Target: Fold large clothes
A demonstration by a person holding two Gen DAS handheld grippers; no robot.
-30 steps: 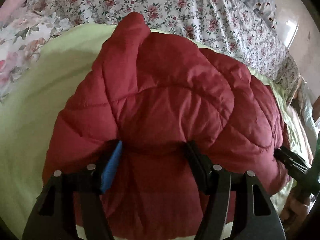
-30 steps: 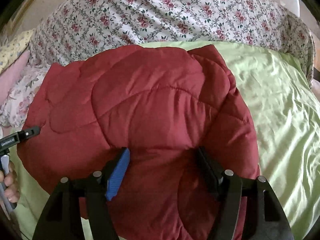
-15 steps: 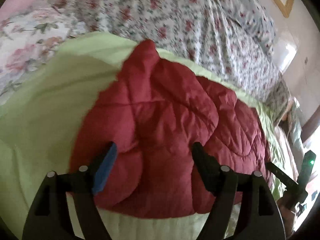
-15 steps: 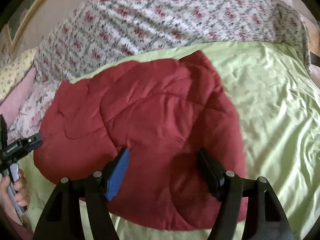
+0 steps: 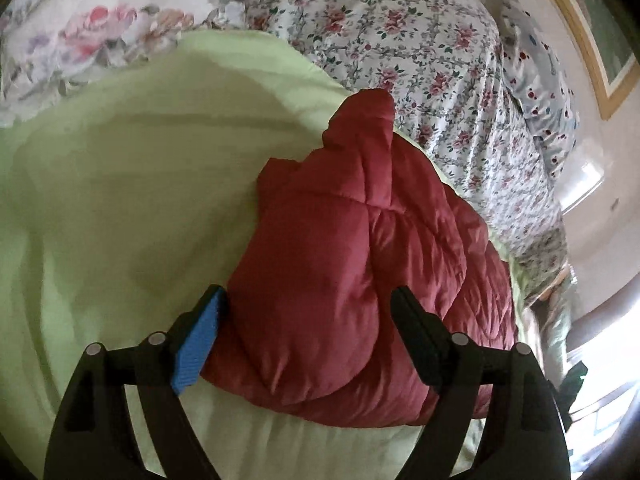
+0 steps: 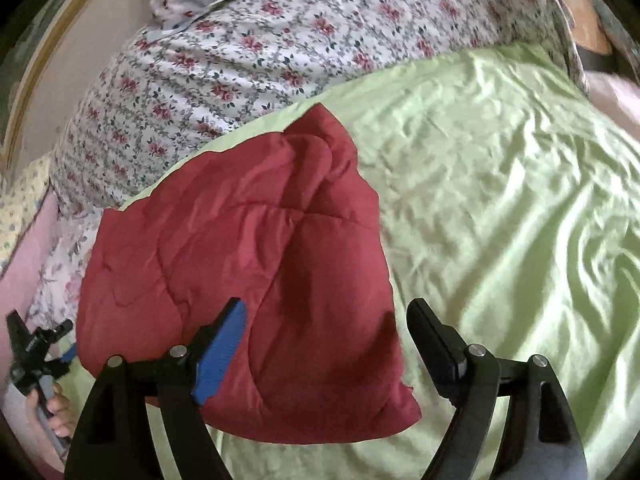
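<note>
On the pale green bedspread (image 6: 500,184) before the floral quilt (image 6: 248,56), the folded red padded jacket (image 6: 248,280) lies centre-left, so we keep the left gripper (image 5: 308,340) and right gripper (image 6: 326,346), jaws just widened and released, off it, judging the fold neat.

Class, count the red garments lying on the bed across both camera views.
1: a red quilted jacket, folded on the green sheet, also seen from the left wrist. Others may lie outside view.
</note>
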